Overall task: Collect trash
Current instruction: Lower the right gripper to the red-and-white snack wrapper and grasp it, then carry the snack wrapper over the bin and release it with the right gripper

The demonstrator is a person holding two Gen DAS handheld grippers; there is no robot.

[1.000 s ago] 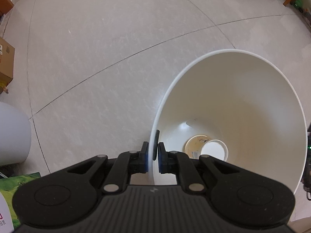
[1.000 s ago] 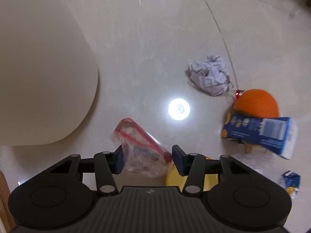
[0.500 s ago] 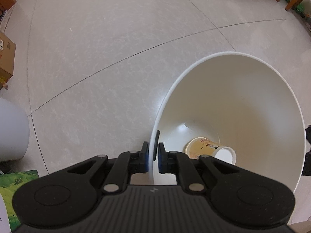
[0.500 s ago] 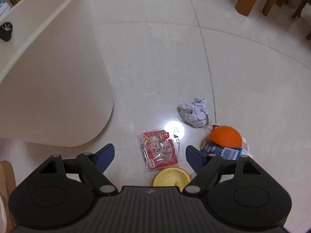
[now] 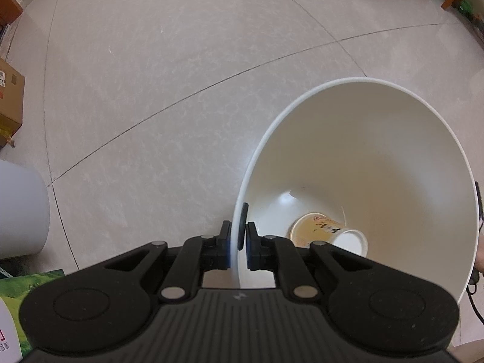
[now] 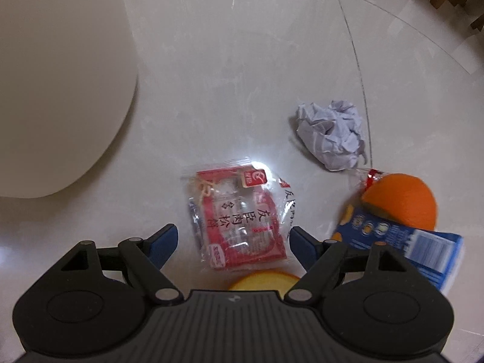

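Left tongs (image 5: 237, 236) pinch my bin (image 5: 378, 139) rim, cup (image 5: 328, 236) inside; right tongs (image 6: 233, 242), spread empty, straddle wrapper (image 6: 239, 214) beside it, paper (image 6: 331, 134), carton (image 6: 402, 246) left.

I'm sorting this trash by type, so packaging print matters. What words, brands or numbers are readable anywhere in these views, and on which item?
"友臣肉松饼": red snack wrapper on the floor; its smaller print is too small to read.
Blue carton: barcode and print, too blurred to read.
Paper cup inside the white bin: red and dark markings, unreadable.
Cardboard box: label marks, illegible.
White pack at the lower left edge: red characters, cut off.
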